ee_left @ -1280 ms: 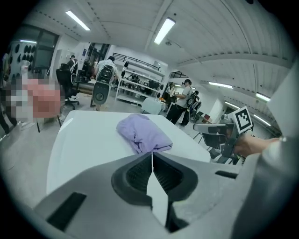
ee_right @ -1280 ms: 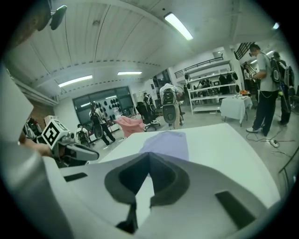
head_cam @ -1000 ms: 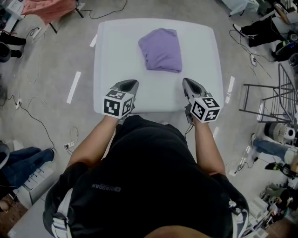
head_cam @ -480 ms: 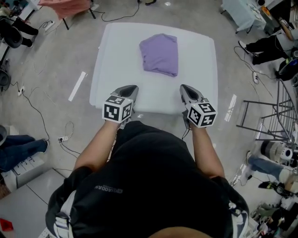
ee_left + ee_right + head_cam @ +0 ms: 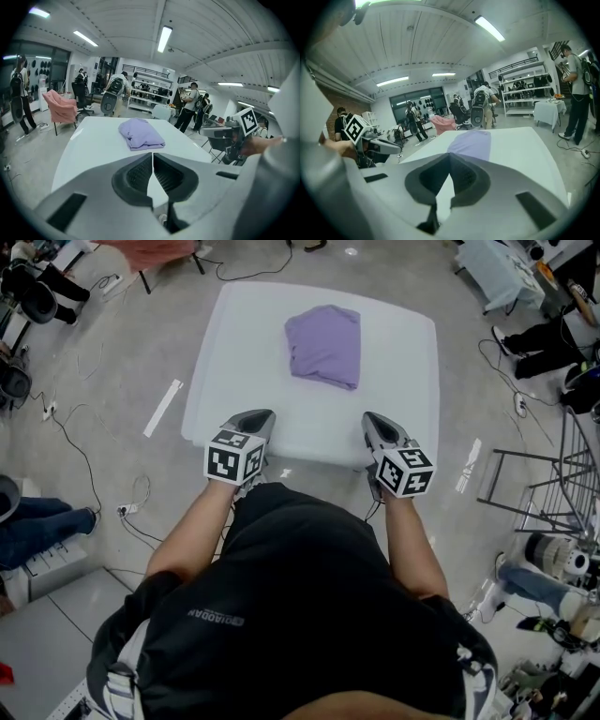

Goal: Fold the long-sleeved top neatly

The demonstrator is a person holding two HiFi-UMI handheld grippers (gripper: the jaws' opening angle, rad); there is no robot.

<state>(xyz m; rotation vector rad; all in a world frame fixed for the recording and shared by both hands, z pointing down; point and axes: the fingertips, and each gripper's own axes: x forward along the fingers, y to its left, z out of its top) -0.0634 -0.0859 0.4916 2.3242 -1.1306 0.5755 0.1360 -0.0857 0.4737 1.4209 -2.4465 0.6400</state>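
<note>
Your left gripper (image 5: 260, 416) is over the near edge of a white table (image 5: 225, 343). Its jaws are clenched together with nothing between them; in the left gripper view the two dark pads meet in a thin line.

Ahead and to the right, in the middle of the table's far half, lies the long-sleeved top (image 5: 324, 345). It is lilac and folded into a compact, roughly rectangular bundle. The edges are rounded and slightly puffy, with a few soft creases across the upper face. It rests flat on the tabletop, well apart from both grippers.

Further right, your right gripper (image 5: 373, 418) is over the same near edge, level with the left one. Its jaws are likewise pressed together and empty.

The sleeves of the top are tucked out of sight, so how they are folded inside cannot be told. In the right gripper view the gripper's own body covers the near part of the top, and the cloth looks blurred. Your black shirt (image 5: 300, 615) fills the lower head view and hides the floor beneath you. A pink cloth (image 5: 61, 105) beyond the table's far left corner is cut off and smeared at the top of the head view.
</note>
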